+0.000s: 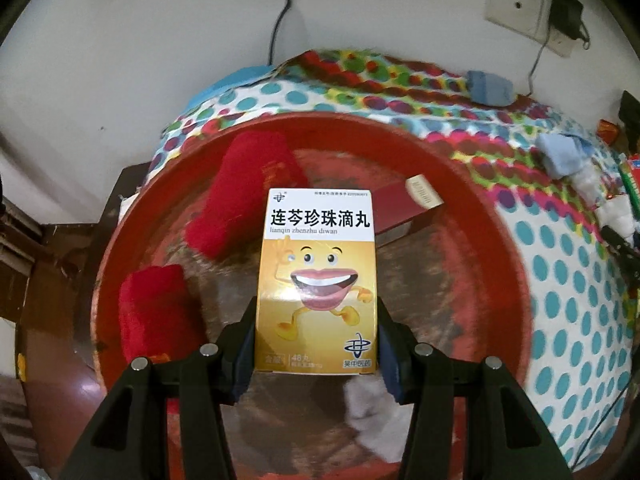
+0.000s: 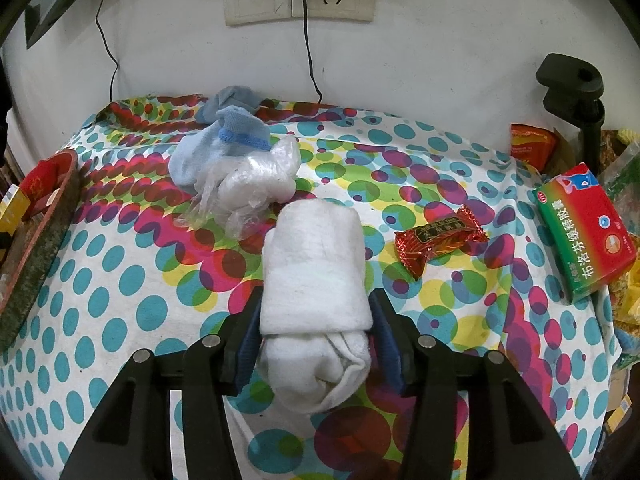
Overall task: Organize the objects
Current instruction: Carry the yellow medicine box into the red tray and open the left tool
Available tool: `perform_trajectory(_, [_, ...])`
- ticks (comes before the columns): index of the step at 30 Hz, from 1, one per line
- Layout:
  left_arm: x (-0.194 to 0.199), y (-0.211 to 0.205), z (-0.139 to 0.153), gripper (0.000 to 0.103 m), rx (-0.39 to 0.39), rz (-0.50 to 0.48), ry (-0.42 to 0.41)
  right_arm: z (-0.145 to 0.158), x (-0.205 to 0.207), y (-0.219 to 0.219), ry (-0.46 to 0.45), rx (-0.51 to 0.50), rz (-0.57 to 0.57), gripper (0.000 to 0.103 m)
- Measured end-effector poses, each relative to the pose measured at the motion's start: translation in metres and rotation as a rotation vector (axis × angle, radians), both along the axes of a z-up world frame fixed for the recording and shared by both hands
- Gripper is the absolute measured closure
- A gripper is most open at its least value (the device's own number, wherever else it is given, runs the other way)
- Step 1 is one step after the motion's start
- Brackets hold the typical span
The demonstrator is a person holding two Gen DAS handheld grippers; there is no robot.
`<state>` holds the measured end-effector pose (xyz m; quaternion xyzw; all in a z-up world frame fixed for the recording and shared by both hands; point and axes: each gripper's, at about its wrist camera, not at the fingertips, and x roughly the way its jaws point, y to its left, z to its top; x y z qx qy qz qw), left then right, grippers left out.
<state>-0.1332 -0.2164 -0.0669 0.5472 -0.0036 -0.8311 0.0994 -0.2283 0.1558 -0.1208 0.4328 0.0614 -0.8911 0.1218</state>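
Left gripper (image 1: 318, 336) clamps the yellow medicine box (image 1: 318, 280) above the red tray (image 1: 480, 208) (two red rolls beyond it); right gripper (image 2: 316, 320) brackets the white rolled sock (image 2: 314, 276), grip unclear.

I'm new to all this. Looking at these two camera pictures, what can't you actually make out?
- Left wrist view: the yellow medicine box in the left gripper hides the middle of the red tray.
- Same view: a whitish cloth under the box is blurred and cut by the fingers.
- Right wrist view: whether the right gripper presses the white rolled sock is unclear.
- Same view: the tray is cut off by the left edge.
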Motion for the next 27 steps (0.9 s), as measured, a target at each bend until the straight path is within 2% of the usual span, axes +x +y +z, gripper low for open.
perform_trajectory(17, [0.008, -0.06, -0.012, 0.051, -0.009, 0.104, -0.027, 0.001, 0.001, -0.001, 0.005, 0.02, 0.0, 0.052])
perform_trajectory(27, [0.008, -0.07, -0.013, 0.05, -0.007, 0.127, -0.025, 0.002, 0.0, -0.001, 0.005, 0.025, 0.002, 0.051])
